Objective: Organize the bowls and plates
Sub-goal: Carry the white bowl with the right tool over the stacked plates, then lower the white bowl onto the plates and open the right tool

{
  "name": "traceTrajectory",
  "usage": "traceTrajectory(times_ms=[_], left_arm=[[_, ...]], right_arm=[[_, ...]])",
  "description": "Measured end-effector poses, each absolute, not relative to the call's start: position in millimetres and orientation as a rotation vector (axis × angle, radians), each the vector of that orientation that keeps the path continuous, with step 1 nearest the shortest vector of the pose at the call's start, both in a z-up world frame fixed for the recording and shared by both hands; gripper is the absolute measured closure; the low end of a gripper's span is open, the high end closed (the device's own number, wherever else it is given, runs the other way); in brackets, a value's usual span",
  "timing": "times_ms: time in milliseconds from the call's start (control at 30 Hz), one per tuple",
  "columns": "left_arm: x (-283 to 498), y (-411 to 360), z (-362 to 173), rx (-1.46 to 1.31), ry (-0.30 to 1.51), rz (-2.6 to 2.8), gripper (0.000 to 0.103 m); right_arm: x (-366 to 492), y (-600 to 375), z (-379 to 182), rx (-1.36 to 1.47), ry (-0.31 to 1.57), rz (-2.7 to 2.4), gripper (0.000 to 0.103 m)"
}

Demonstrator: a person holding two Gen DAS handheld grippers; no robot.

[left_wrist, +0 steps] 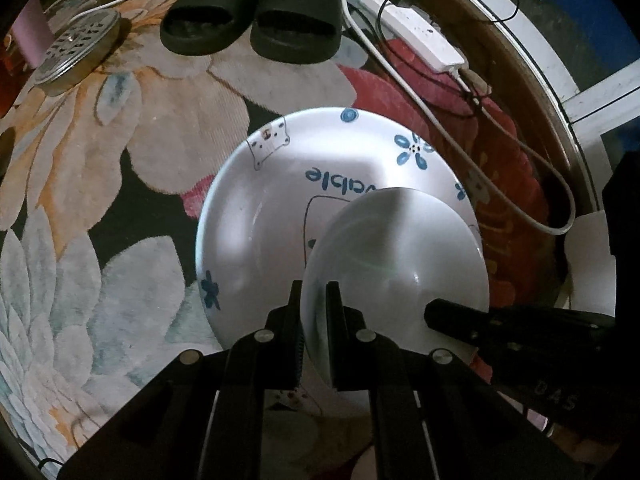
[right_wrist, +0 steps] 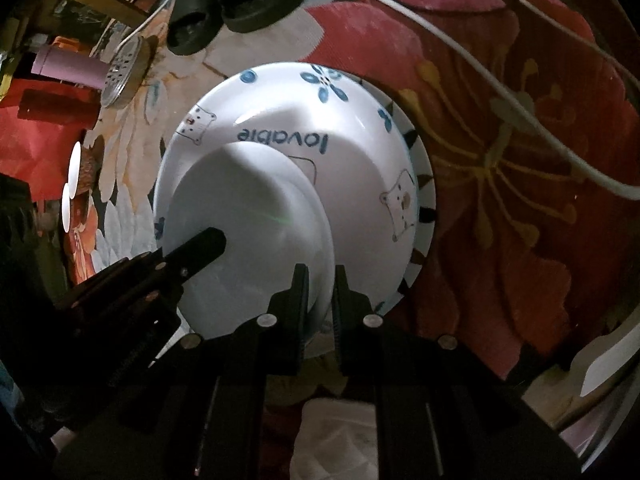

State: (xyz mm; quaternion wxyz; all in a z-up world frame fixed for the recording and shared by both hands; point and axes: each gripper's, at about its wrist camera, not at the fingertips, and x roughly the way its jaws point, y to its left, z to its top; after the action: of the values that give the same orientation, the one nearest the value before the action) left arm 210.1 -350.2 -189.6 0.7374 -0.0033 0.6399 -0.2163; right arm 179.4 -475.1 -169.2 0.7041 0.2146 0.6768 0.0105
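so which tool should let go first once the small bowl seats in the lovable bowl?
Probably the left tool. Both tools pinch the plain small bowl's rim over the lovable bowl. The right tool sits more centrally on the near rim, so it could steady the bowl alone.

A lived-in home, on the floor: a flowered carpet (left_wrist: pixel 132 152) fills the left wrist view, with 2 black slippers (left_wrist: pixel 256 20) at 12 o'clock, a white power strip (left_wrist: pixel 416 32) with trailing cables at 1 o'clock, and a metal strainer lid (left_wrist: pixel 76 52) at 10 o'clock.
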Motion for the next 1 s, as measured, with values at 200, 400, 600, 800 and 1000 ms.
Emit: traceTrajectory(times_ms=[200, 400, 600, 800, 1000], left_arm=[[210, -353, -189, -0.005, 1.398, -0.485, 0.096], [211, -353, -189, -0.006, 1.403, -0.481, 0.095], [211, -348, -177, 0.000, 1.367, -0.485, 0.091], [213, -337, -161, 0.004, 1.321, -0.483, 0.082], [220, -313, -147, -0.018, 1.285, -0.443, 0.065]], right_arm=[[180, -477, -171, 0.486, 1.506, 0.021, 0.091], [180, -476, -169, 0.494, 1.498, 0.023, 0.089], [180, -475, -168, 0.514, 1.503, 0.019, 0.089], [183, -474, -155, 0.499, 1.482, 0.008, 0.088], [191, -477, -133, 0.458, 1.400, -0.033, 0.081]])
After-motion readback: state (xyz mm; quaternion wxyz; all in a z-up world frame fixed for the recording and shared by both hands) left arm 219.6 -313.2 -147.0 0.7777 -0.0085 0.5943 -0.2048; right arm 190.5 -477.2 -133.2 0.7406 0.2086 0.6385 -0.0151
